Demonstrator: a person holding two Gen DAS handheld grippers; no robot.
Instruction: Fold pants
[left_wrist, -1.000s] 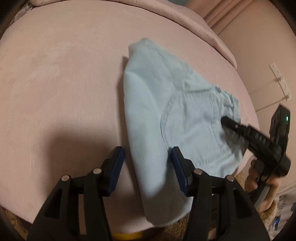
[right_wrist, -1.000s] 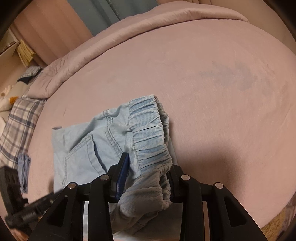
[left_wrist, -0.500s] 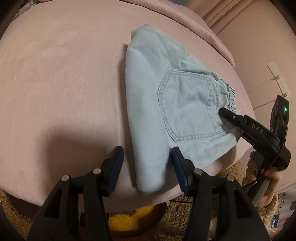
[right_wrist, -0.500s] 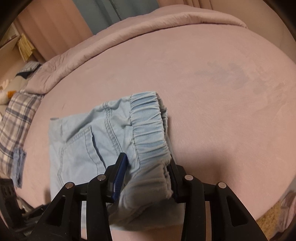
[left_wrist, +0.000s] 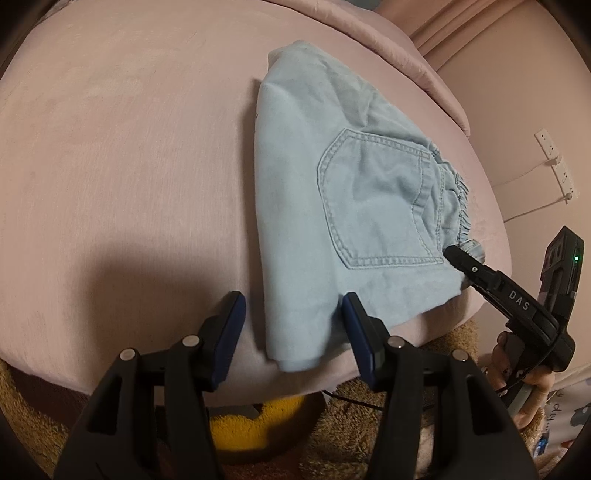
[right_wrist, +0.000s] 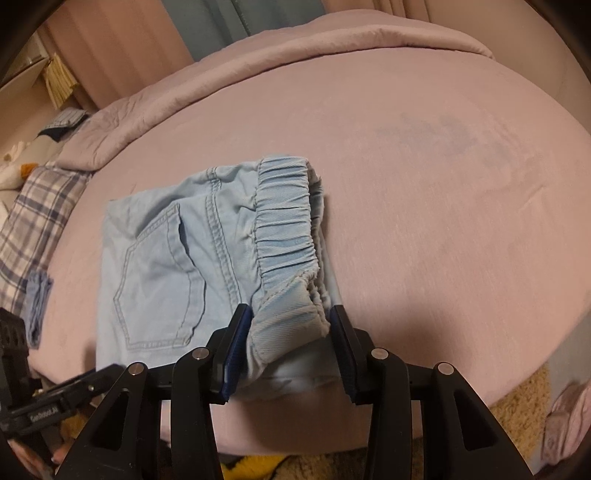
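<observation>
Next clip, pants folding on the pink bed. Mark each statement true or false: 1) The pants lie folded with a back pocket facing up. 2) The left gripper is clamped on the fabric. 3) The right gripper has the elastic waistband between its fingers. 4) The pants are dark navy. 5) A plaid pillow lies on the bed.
1) True: the pants lie folded on the bed, back pocket up.
2) False: the left gripper is open, its fingers either side of the folded corner.
3) True: the waistband end sits between the right gripper's fingers, which stand apart.
4) False: they are light blue denim.
5) True: plaid pillow at the far edge.
</observation>
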